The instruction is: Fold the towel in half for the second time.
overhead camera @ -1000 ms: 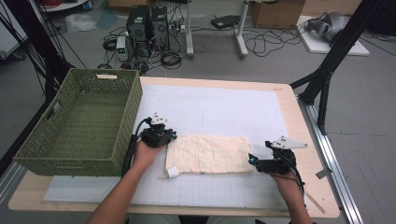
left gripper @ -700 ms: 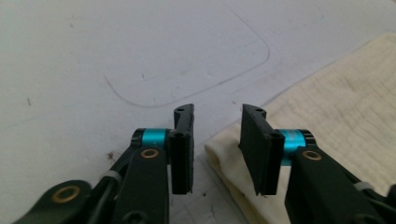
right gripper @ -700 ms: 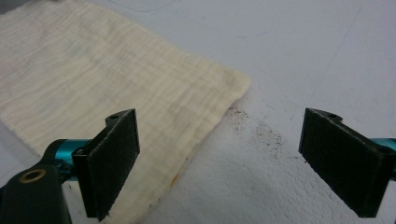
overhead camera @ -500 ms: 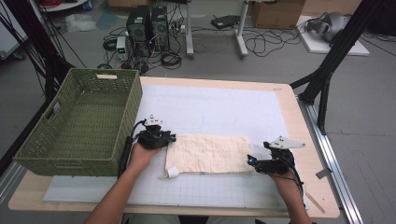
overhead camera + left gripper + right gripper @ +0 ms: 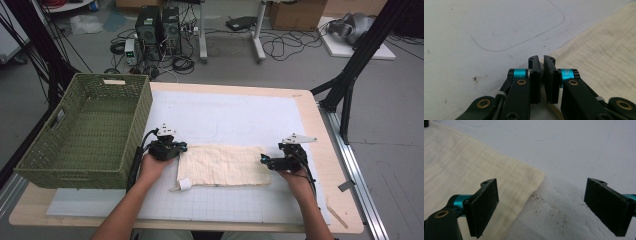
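Cream cloth [image 5: 224, 165] lengthwise left-to-right

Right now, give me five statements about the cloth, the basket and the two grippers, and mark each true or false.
1. The cream rectangular cloth lies flat on the white gridded mat. True.
2. The cloth is inside the green woven plastic basket. False: it lies on the mat, to the right of the basket.
3. The left gripper has its jaws shut at the cloth's corner. True; whether they pinch the cloth cannot be told.
4. The right gripper is clamped on the cloth. False: its jaws stand wide open around the cloth's corner.
5. The basket holds a second cloth. False: nothing is seen lying in it.
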`<action>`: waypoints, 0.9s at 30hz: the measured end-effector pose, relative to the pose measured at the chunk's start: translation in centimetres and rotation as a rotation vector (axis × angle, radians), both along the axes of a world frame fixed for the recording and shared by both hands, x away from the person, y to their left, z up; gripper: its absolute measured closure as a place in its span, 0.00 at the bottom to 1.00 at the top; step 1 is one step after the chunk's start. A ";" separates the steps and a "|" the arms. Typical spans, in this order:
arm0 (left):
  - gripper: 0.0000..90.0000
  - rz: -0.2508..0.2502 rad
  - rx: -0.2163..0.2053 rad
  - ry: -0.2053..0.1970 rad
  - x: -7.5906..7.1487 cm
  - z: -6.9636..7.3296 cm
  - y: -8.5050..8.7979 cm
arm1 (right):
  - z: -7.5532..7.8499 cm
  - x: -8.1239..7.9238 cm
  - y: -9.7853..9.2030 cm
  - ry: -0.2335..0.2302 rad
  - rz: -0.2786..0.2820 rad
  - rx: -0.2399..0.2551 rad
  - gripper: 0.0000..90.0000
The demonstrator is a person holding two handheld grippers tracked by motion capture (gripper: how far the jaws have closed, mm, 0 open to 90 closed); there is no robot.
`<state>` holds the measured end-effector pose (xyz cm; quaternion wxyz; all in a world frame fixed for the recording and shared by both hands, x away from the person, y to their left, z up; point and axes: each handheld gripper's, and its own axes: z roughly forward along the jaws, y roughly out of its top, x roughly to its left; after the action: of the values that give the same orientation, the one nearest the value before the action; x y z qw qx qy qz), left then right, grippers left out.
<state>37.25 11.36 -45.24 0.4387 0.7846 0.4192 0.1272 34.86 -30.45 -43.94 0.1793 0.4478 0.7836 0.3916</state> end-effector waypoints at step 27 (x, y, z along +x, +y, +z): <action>0.95 0.037 -0.110 -0.146 -1.0 3.0 1.1 | 1.1 2.0 1.1 -0.080 0.082 0.022 0.93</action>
<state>36.21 12.47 -42.28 0.5082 0.7401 0.4067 0.1690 36.86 -29.35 -42.79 0.1893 0.4011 0.7891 0.4250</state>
